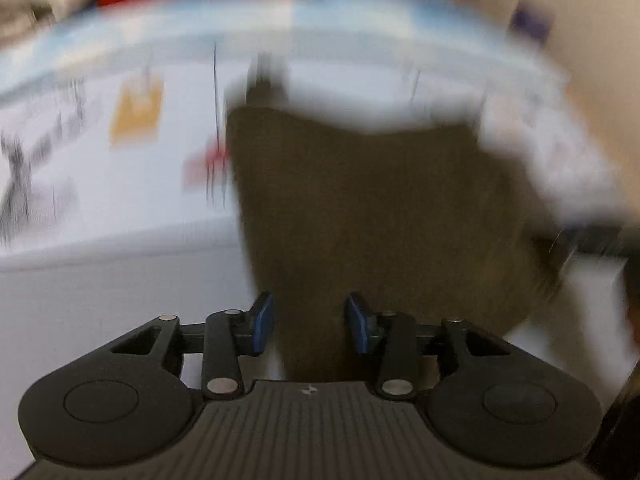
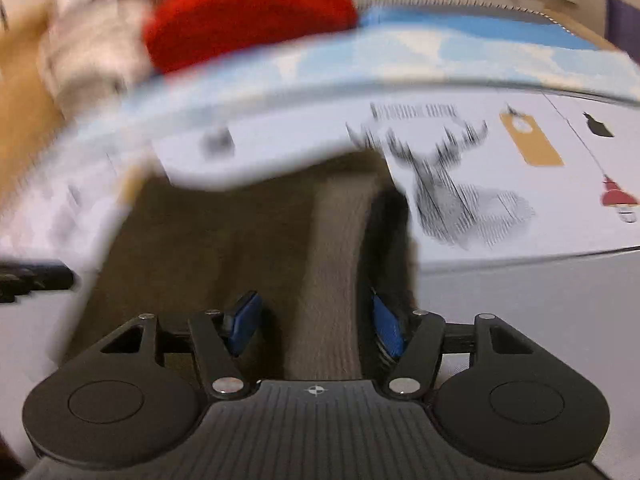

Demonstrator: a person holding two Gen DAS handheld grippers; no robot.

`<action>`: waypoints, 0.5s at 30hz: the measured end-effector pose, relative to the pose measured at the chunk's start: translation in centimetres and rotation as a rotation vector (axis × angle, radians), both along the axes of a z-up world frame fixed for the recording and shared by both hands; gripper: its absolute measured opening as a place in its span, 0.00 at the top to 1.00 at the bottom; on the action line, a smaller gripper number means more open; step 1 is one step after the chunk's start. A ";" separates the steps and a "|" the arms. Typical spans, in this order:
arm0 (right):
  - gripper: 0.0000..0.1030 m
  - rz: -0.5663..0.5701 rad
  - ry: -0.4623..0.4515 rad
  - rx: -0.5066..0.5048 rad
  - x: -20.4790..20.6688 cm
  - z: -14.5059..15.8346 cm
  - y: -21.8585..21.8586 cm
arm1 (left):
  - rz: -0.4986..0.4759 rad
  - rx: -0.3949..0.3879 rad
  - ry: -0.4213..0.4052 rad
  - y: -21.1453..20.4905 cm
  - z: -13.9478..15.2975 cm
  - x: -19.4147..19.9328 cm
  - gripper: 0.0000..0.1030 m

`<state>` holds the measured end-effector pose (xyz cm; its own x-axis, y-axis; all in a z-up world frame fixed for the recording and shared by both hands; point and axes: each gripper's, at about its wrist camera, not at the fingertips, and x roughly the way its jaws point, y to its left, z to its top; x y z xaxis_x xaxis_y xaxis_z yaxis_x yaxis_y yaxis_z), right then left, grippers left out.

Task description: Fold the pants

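Note:
The brown pants (image 1: 380, 216) lie on a white printed bed sheet (image 1: 120, 200) and are blurred by motion. My left gripper (image 1: 310, 322) is open, its blue pads on either side of the cloth's near edge, apart from it. In the right wrist view the pants (image 2: 224, 240) show a lighter ribbed waistband (image 2: 336, 264) that runs between the blue pads of my right gripper (image 2: 316, 322). That gripper is open too, and the pads do not press the cloth.
A red cloth (image 2: 248, 16) and a beige bundle (image 2: 88, 56) lie at the far side of the bed. The sheet carries prints: a black deer (image 2: 452, 184), an orange tag (image 2: 528, 140). The other gripper's black body (image 2: 32, 276) shows at the left edge.

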<state>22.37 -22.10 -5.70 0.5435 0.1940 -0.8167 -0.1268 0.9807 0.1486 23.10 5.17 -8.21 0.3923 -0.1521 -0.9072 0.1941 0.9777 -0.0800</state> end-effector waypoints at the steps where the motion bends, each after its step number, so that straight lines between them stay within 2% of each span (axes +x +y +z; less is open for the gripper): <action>1: 0.39 -0.003 -0.005 0.006 -0.2 0.1 0.1 | 0.011 0.017 -0.009 0.0 0.0 -0.1 0.43; 2: 0.39 -0.020 -0.010 0.019 -0.2 0.4 0.1 | 0.028 0.008 -0.029 0.1 0.5 -0.1 0.43; 4: 0.39 -0.071 -0.019 0.046 -0.6 1.0 -0.5 | 0.064 -0.065 -0.045 0.9 1.4 -0.5 0.43; 6: 0.39 -0.082 -0.002 0.064 -0.9 1.2 -1.0 | 0.081 -0.114 -0.015 1.4 1.2 -0.3 0.42; 8: 0.37 -0.061 0.055 0.030 -1.0 0.1 -1.1 | 0.056 -0.085 0.029 0.8 0.3 0.0 0.40; 9: 0.34 -0.060 0.074 0.023 -1.1 -0.3 -1.2 | 0.033 -0.050 0.029 0.4 -0.1 -0.2 0.35; 10: 0.30 -0.073 0.084 0.039 -1.1 -0.6 -1.6 | 0.025 -0.022 0.016 0.2 -0.2 0.0 0.30; 13: 0.30 -0.121 0.098 0.102 -1.3 -0.3 -2.5 | 0.065 -0.002 -0.020 0.1 0.6 0.1 0.31; 15: 0.30 -0.147 0.065 0.096 -2.1 0.8 -2.7 | 0.088 0.037 -0.086 0.2 1.7 -1.2 0.31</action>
<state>20.28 -24.80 -4.88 0.5185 0.1955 -0.8325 0.0296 0.9688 0.2459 21.88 5.35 -6.48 0.4790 -0.0810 -0.8741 0.1119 0.9932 -0.0307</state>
